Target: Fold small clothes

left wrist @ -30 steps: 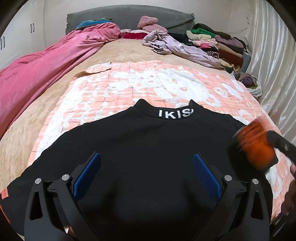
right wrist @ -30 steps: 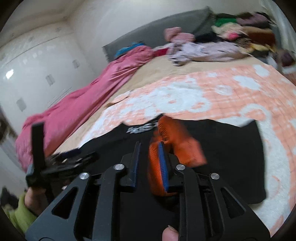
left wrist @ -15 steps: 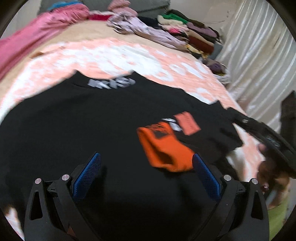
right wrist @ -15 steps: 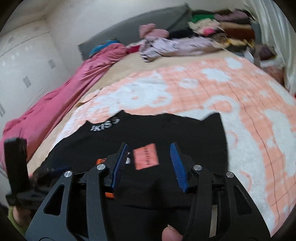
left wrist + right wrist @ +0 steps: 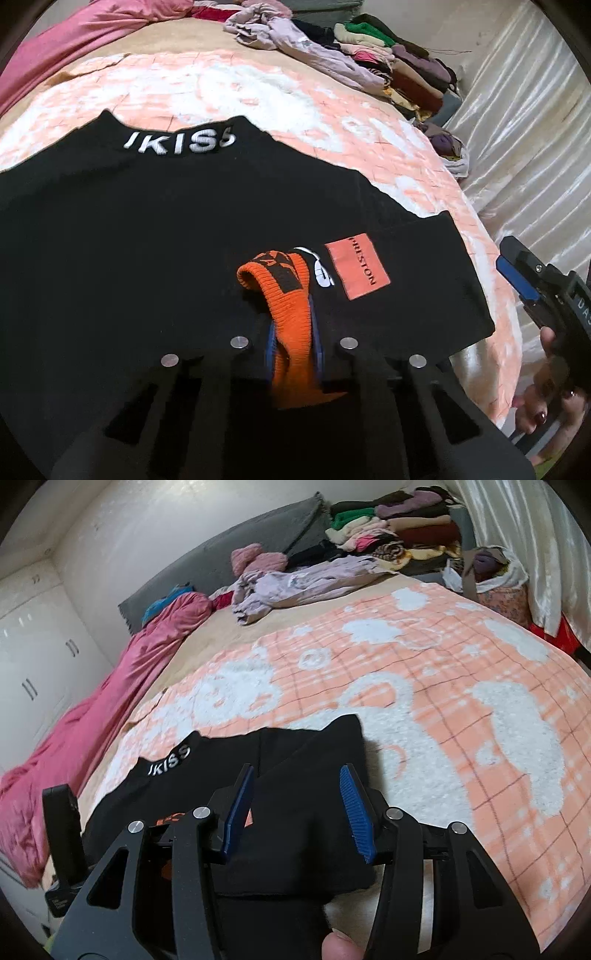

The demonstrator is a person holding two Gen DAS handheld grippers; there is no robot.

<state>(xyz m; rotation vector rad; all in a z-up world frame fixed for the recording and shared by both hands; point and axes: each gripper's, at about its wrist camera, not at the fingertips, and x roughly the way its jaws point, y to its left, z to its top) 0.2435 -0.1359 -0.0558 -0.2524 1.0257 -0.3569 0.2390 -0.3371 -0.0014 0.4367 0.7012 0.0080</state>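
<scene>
The black sweater (image 5: 155,236) lies flat on the peach-and-white blanket (image 5: 229,88) that covers the bed, its white-lettered collar (image 5: 177,142) toward the headboard and one sleeve folded in across the body, where an orange patch (image 5: 357,266) faces up. The left gripper (image 5: 293,325) has just closed its jaws, and the blue pads now pinch the sleeve's orange ribbed cuff (image 5: 284,291), which bunches up between them. The right gripper (image 5: 299,808) hangs over the sweater's folded side edge, its blue pads (image 5: 354,808) standing partly apart with only cloth beneath and nothing pressed between them. A thumb tip (image 5: 341,949) shows at the bottom of the right wrist view. Behind, a pink duvet (image 5: 85,738), a lilac garment (image 5: 295,583) and a stack of folded clothes (image 5: 399,531) sit near the grey headboard (image 5: 236,550).
</scene>
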